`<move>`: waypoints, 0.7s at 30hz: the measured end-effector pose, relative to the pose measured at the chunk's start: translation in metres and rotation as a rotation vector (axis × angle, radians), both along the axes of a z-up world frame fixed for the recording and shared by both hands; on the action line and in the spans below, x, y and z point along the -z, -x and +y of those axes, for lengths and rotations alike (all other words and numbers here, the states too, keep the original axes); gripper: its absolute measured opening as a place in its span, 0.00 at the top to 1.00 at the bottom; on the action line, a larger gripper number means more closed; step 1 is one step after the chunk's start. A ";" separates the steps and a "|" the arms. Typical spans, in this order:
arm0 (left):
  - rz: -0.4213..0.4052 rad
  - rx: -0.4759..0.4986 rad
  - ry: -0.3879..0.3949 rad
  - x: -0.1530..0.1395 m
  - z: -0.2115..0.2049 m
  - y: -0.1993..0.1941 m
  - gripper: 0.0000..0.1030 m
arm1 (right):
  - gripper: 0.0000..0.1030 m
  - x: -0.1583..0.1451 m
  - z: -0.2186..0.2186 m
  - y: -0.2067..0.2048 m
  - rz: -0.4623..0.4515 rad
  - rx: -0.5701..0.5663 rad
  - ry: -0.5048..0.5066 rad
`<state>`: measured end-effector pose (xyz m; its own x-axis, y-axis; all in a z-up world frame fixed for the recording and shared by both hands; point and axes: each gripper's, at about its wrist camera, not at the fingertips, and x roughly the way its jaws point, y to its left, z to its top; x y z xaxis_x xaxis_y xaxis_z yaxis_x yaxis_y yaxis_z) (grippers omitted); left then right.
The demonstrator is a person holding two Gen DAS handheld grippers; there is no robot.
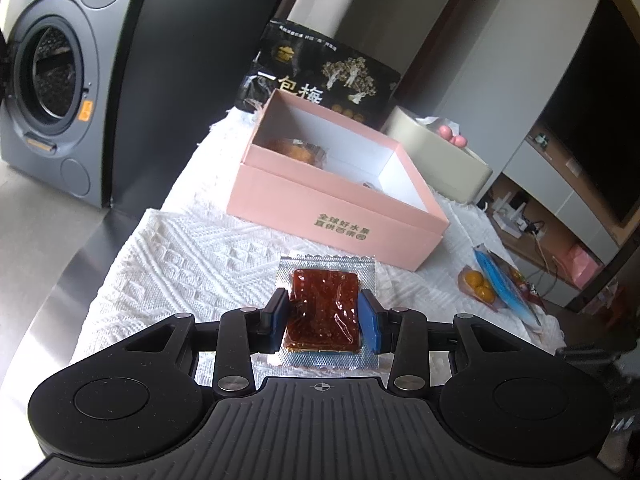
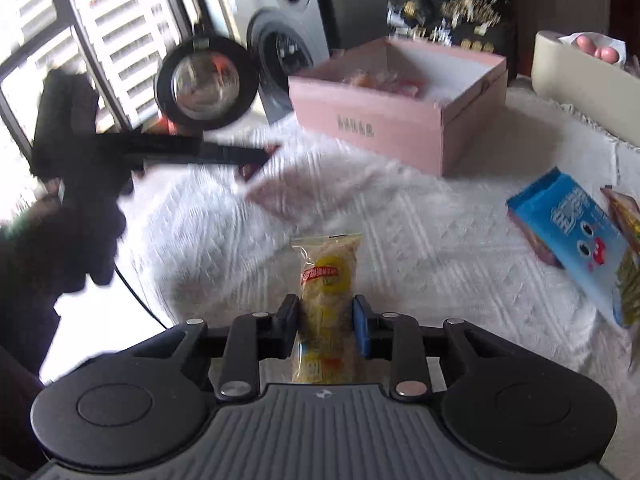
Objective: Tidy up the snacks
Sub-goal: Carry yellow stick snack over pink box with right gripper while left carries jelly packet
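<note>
White knit cloth [image 1: 192, 264] everywhere, pink box [image 1: 340, 216] ahead: left gripper [image 1: 325, 320] pinches soft, slippery jelly packet [image 1: 324, 308] mid-sides, right gripper [image 2: 326, 328] clamps crinkly cake pack [image 2: 326, 280].

Right gripper [image 2: 325, 330] clamped on a clear-wrapped yellow snack pack [image 2: 326, 280], jaws pressing both sides. White textured cloth [image 2: 440, 248] underneath. Open pink box [image 2: 400, 120] further back with a few snacks inside. Blue snack box [image 2: 576, 236] lying off to the right. Left gripper [image 2: 200, 148] blurry on the left, holding something reddish.
</note>
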<state>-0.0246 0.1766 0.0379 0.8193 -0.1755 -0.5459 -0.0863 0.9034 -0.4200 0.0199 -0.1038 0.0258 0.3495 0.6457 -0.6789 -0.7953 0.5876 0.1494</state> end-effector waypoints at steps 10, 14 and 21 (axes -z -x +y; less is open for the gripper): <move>-0.020 0.018 0.017 -0.006 -0.002 -0.001 0.59 | 0.73 -0.034 -0.017 -0.029 0.137 0.025 -0.237; -0.066 0.049 0.007 -0.023 -0.003 -0.013 0.59 | 0.73 -0.049 -0.015 -0.039 0.130 0.034 -0.269; -0.190 0.068 -0.024 -0.060 -0.003 -0.076 0.59 | 0.73 -0.065 -0.005 -0.064 0.106 0.081 -0.285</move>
<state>0.0517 0.1735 0.0980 0.8946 -0.2228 -0.3873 0.0542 0.9145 -0.4010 0.0836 -0.1088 0.0908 0.3443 0.7883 -0.5100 -0.7190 0.5707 0.3968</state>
